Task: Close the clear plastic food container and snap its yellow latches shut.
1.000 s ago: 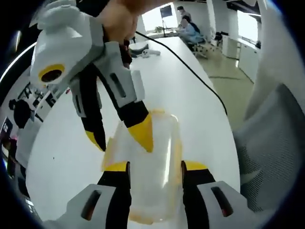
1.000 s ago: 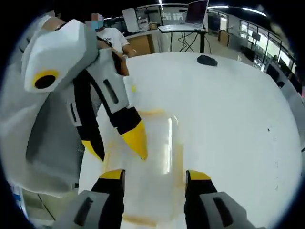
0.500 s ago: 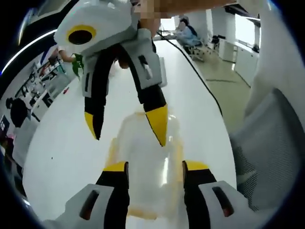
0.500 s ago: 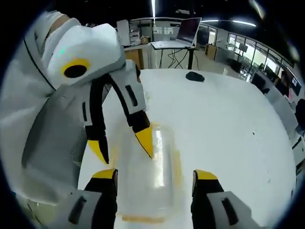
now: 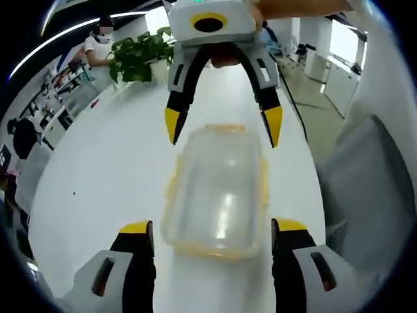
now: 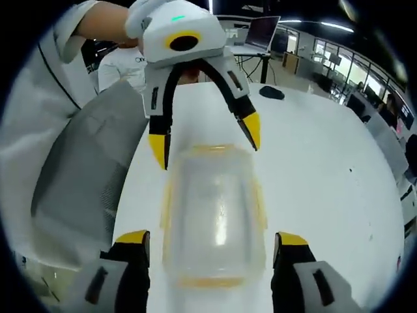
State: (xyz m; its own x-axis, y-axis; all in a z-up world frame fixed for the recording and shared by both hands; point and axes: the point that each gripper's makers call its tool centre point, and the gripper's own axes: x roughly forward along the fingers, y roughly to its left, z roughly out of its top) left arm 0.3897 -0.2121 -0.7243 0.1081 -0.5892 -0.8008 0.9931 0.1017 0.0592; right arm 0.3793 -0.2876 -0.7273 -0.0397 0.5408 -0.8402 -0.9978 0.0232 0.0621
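Two grippers face each other over the box, and I have both spread wide with nothing between the jaws. My left gripper (image 5: 212,229) shows its two yellow-tipped jaws rising on either side of the box's near end in the left gripper view, not touching it as far as I can tell. In the same view the right gripper (image 5: 221,127) comes in from the top, jaws splayed, tips hanging just beside the far corners of the box. From the right gripper view it is mirrored: my right gripper (image 6: 212,238) straddles the near end of the box, and the left gripper (image 6: 204,137) hangs over the far end with one tip at each corner.

The box (image 5: 218,189) is clear plastic with its lid on and a yellow seal line round the rim; it lies flat on the table, close to one long edge. In the right gripper view the box (image 6: 212,215) shows yellow latches (image 6: 260,207) along its sides; I cannot tell whether they are snapped down.

The table (image 5: 98,189) is white and long. A grey mesh chair back (image 6: 85,169) stands at the table edge nearest the box. Further off, a dark mouse (image 6: 271,92) sits on the table, a laptop (image 6: 259,34) stands beyond it, and a potted plant (image 5: 140,57) sits near the far end.
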